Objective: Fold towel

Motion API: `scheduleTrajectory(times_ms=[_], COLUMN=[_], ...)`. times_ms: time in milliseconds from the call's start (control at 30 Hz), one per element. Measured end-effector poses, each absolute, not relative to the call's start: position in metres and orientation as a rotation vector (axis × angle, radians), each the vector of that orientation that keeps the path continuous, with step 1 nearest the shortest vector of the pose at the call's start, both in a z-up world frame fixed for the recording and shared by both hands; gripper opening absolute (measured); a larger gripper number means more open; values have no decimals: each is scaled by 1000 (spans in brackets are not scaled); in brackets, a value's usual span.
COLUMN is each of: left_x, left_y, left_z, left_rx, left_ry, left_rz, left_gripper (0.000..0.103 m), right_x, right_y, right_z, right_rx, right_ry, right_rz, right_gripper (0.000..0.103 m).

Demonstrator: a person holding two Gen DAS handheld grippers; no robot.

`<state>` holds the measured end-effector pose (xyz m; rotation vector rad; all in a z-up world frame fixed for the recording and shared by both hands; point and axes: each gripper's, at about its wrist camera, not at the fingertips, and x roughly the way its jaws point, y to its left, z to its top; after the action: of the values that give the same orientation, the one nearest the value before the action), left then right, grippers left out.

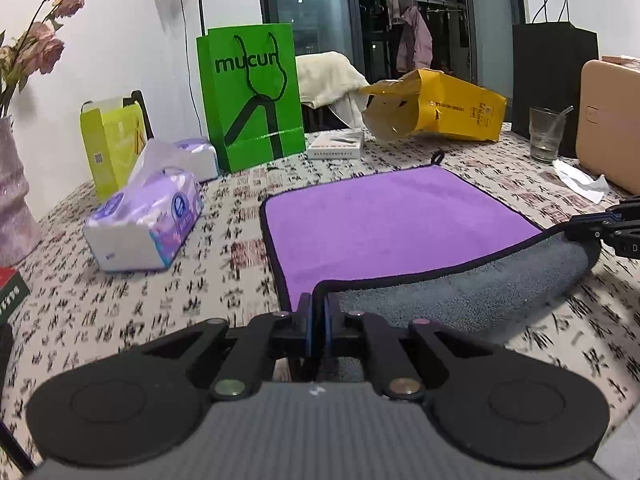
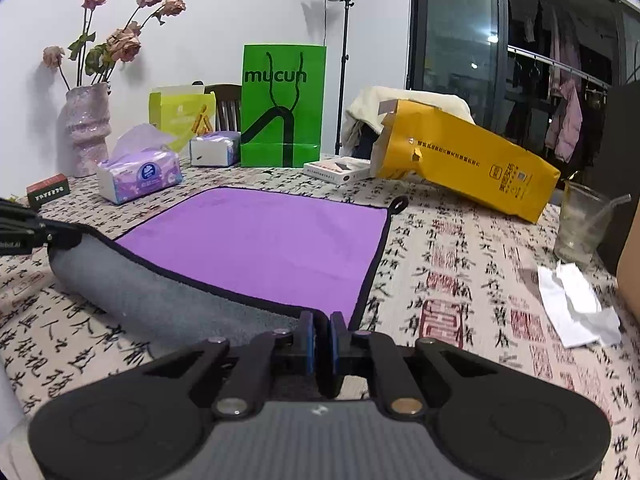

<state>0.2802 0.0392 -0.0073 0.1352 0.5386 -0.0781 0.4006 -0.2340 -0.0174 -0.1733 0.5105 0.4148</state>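
A purple towel (image 1: 384, 224) with a grey underside and black hem lies on the patterned tablecloth; it also shows in the right wrist view (image 2: 260, 240). Its near edge is lifted and curled over, grey side (image 1: 460, 292) up. My left gripper (image 1: 318, 312) is shut on the towel's near left corner. My right gripper (image 2: 322, 330) is shut on the near right corner. Each gripper shows at the edge of the other's view, the right gripper (image 1: 600, 228) and the left gripper (image 2: 32, 228). A hanging loop (image 2: 400, 202) sits at the far right corner.
Beyond the towel stand a green paper bag (image 1: 252, 96), a tipped yellow bag (image 1: 440, 106) and a small white box (image 1: 336, 146). Tissue packs (image 1: 144, 224) and a vase (image 2: 86, 128) are at the left. A glass (image 2: 580, 224), crumpled paper (image 2: 572, 304) and a tan box (image 1: 608, 120) are at the right.
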Motion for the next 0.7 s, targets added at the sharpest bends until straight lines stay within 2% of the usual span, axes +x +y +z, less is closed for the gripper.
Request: scheduleTrajectory(times_ms=[700], left_x=[384], left_y=[59], left_z=[3], left_rx=[122], left_ry=[538], left_rz=[-80], left_gripper=[6], right_x=[511], right_y=[-215], right_z=[-8], right_rx=[-259], right_ry=[525], right_rz=[455], right_gripper=[8])
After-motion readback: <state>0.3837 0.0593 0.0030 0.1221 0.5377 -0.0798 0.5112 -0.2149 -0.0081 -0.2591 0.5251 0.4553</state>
